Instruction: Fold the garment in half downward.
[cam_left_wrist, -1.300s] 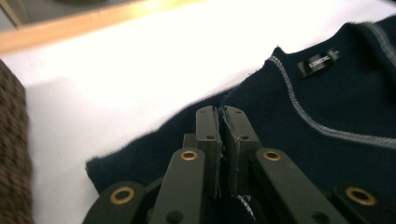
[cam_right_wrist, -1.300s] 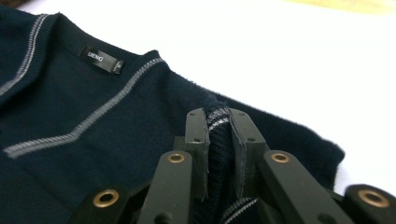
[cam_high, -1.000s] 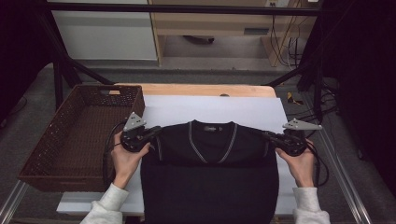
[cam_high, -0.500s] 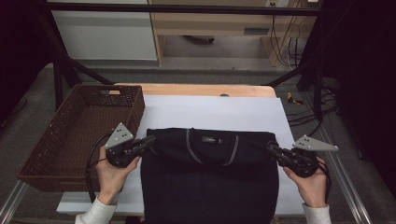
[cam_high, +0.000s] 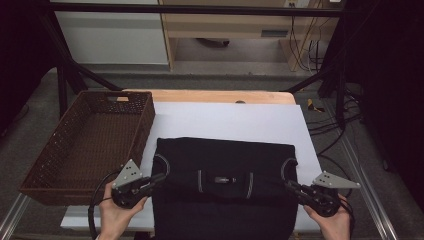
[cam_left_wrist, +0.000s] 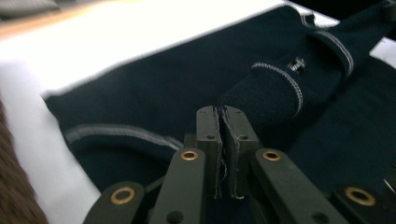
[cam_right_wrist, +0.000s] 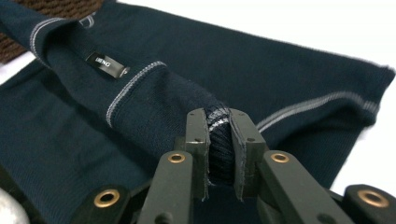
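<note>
A dark navy garment (cam_high: 225, 165) with pale stitched trim lies on the white sheet (cam_high: 225, 120), its collar end folded toward me over the lower part. The neck label (cam_right_wrist: 108, 64) faces up on the fold. My left gripper (cam_high: 159, 177) is shut on the garment's left shoulder edge (cam_left_wrist: 224, 116); a thin layer of cloth sits between its pads. My right gripper (cam_high: 291, 186) is shut on the right shoulder edge (cam_right_wrist: 218, 123), with a thicker bunch of knit pinched between the pads. Both grippers hold the folded edge low over the garment near the table's front.
A brown wicker basket (cam_high: 45, 172) stands at the left, its near corner close beside my left hand. The wooden table edge (cam_high: 210, 96) lies behind the sheet. Black frame bars and cables stand at the right.
Both grippers have drawn the garment's shoulder edge toward me and lower, folding the collar end over the lower part. The jaws have stayed shut on the cloth.
</note>
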